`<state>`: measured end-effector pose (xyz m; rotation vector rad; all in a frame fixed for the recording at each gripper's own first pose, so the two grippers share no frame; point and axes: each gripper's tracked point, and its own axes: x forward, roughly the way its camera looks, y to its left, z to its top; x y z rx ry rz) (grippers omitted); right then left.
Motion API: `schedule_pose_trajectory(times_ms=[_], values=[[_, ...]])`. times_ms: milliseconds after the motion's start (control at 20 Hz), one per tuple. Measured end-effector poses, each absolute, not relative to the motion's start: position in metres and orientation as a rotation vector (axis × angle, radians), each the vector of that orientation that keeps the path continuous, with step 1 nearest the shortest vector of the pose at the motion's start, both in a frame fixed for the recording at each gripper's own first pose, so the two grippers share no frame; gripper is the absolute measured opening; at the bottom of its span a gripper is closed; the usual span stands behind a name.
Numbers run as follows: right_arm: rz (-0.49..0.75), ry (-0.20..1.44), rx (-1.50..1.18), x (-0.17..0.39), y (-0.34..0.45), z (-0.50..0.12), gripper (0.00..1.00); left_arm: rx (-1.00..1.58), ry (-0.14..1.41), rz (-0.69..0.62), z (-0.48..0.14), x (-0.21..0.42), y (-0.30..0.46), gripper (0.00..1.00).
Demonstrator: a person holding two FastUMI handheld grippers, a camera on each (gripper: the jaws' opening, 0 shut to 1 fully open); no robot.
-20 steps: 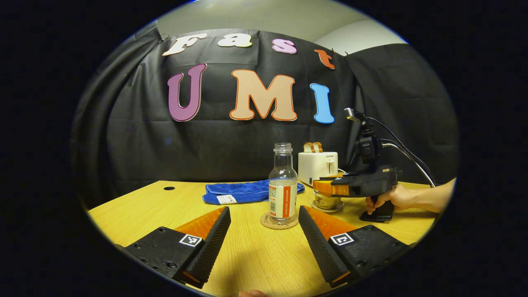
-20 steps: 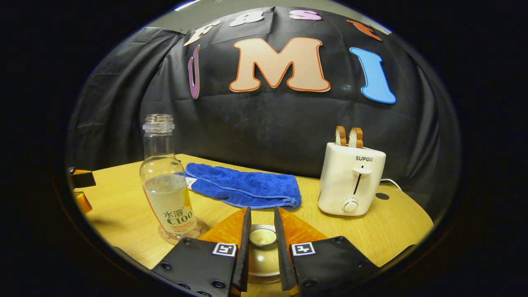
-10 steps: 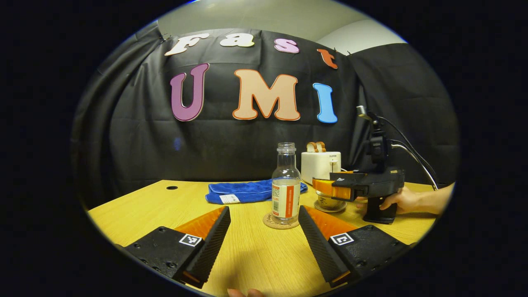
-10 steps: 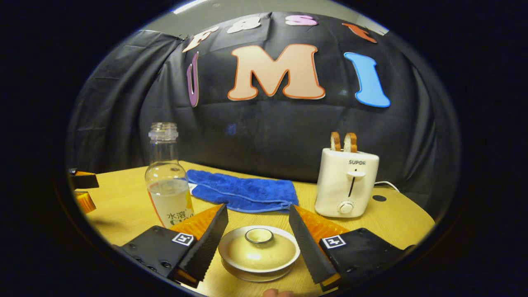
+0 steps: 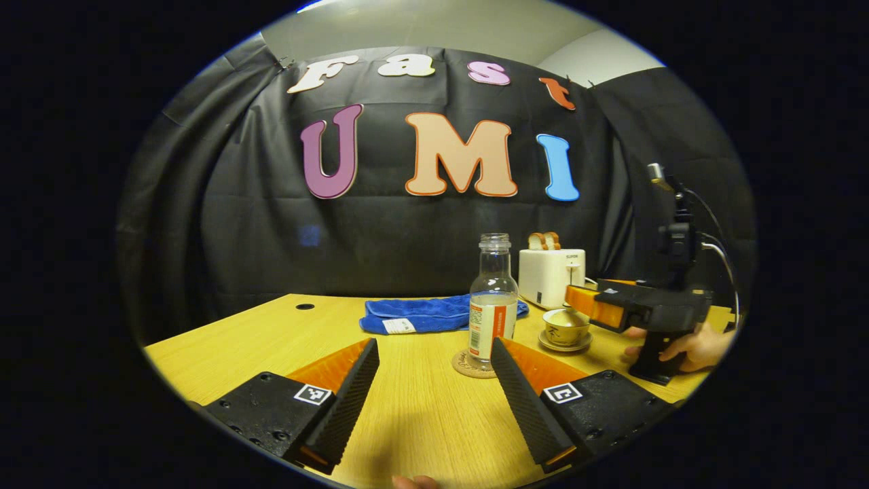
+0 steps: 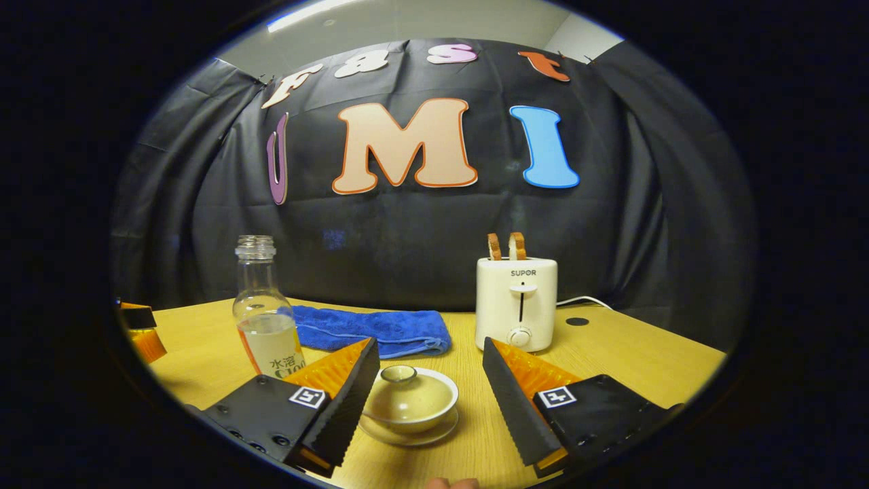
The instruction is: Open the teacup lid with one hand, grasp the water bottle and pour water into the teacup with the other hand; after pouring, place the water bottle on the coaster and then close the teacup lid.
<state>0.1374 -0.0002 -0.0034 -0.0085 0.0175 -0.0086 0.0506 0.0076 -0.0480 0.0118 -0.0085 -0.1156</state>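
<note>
The clear uncapped water bottle [image 5: 493,299], partly full, stands upright on the round coaster [image 5: 473,365]; it also shows as the bottle [image 6: 267,319] at the left of the right gripper view. The beige teacup [image 6: 407,401] sits on its saucer [image 6: 434,429] with the lid on and the lid's knob [image 6: 398,373] free. My right gripper [image 6: 429,353] is open, a little back from the teacup, touching nothing. My left gripper [image 5: 434,350] is open, short of the bottle. In the left gripper view the teacup [image 5: 566,327] sits just beyond the right gripper [image 5: 597,307], which a hand [image 5: 682,343] holds.
A white toaster [image 6: 516,302] with two bread slices stands behind the teacup to its right. A folded blue cloth [image 6: 370,329] lies at the back of the wooden table [image 6: 631,353]. The left gripper [image 6: 139,329] peeks in at the left edge.
My right gripper, narrowly closed around the lid's knob a second ago, has opened and drawn back, with the lid left on the cup. My left gripper has backed away from the bottle.
</note>
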Motion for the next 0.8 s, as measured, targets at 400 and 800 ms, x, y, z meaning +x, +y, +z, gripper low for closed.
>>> schedule_pose_trajectory(times_ms=[400, 800], values=[[-0.074, 0.008, -0.007, 0.055, 0.005, 0.001, 0.96, 0.016, -0.012, -0.084, -0.048, 0.028, -0.035, 0.98], [-0.074, 0.004, -0.008, -0.009, 0.011, 0.003, 0.97, 0.015, -0.008, -0.042, -0.048, 0.002, -0.044, 0.97]])
